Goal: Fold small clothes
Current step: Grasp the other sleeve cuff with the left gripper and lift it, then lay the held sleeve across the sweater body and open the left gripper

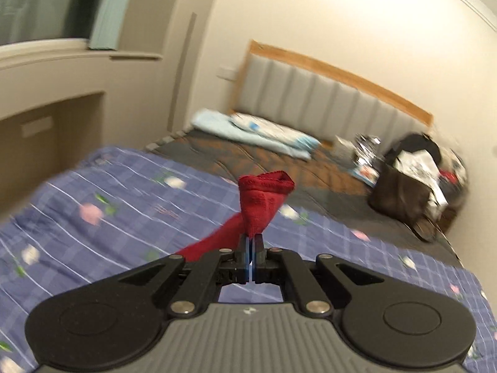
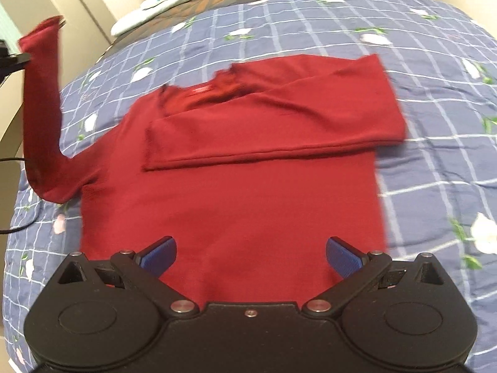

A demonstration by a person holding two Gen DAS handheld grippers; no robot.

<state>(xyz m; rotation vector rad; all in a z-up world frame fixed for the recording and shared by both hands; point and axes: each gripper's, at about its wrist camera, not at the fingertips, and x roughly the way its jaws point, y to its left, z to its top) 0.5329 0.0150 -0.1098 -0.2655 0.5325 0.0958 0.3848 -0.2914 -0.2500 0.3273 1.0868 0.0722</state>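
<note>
Nearest the right wrist camera, the right hand-held gripper hangs over the bottom hem of a red sweater with its blue pads spread wide and nothing between them. The sweater lies flat on the bed's blue checked bedspread, collar pointing away from the camera. One sleeve is already laid across the chest, its cuff end reaching toward the other shoulder.

Further off, at the left edge of that view, the second sleeve rises off the bed and hangs in the air. The left wrist view shows why: the left hand-held gripper has its pads pinched together on that sleeve just below the cuff, and the cuff sticks up above the fingertips.

Beyond the bedspread lie a folded pale blue blanket, a dark bag with clutter by it, and a padded headboard against the wall.

The step in hand looks like folding the second sleeve inward. The next move likely calls for carrying the cuff across the chest and laying it over the first sleeve, keeping it flat and untwisted, before releasing. The free right gripper seems well placed to take the hem for the fold upward afterwards.
</note>
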